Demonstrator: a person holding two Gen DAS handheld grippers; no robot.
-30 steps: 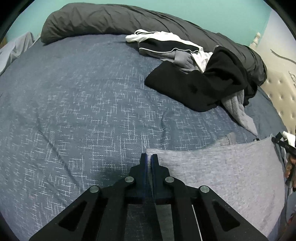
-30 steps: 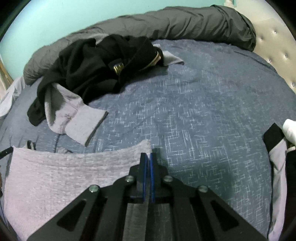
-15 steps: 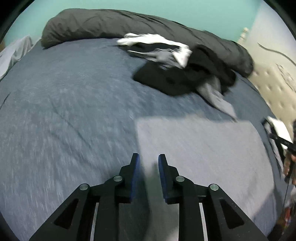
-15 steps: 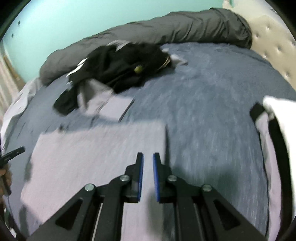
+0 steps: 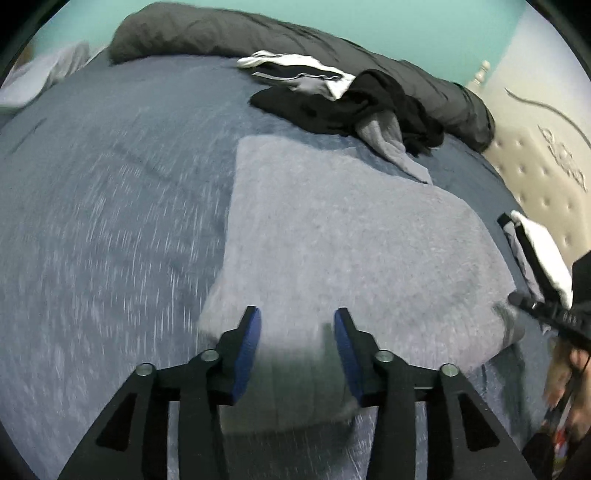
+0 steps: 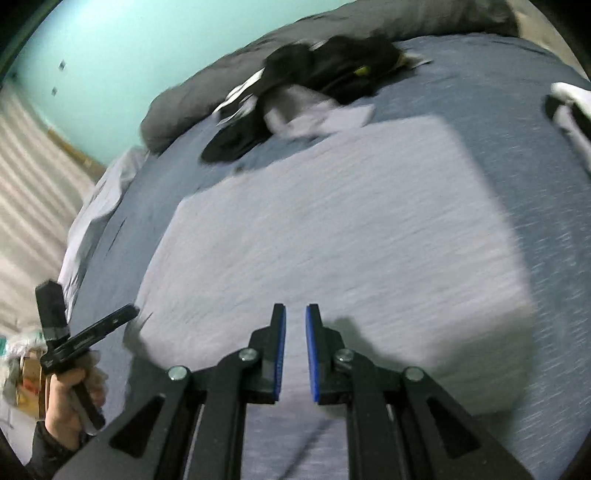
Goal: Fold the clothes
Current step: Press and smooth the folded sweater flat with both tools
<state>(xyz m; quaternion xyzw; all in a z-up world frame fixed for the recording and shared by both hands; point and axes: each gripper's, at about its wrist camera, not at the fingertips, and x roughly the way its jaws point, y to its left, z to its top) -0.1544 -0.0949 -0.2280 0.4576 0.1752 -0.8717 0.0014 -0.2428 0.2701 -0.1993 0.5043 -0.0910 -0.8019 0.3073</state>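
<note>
A light grey garment lies folded flat in a rough rectangle on the blue bedspread. My left gripper hovers over its near left edge. Its jaws are opening and nothing is between them. In the right wrist view the same grey garment fills the middle. My right gripper hangs over its near edge with a narrow gap between the pads and no cloth in it. A hand holds the left gripper at the lower left of that view.
A heap of black, grey and white clothes lies beyond the folded garment, in front of a rolled dark duvet. A black and white garment lies at the right, near the tufted headboard. The same heap shows in the right wrist view.
Both grippers were shut on the grey garment's edge, have let it go and drawn back across it. The left jaws opened wide, the right only a slit.
</note>
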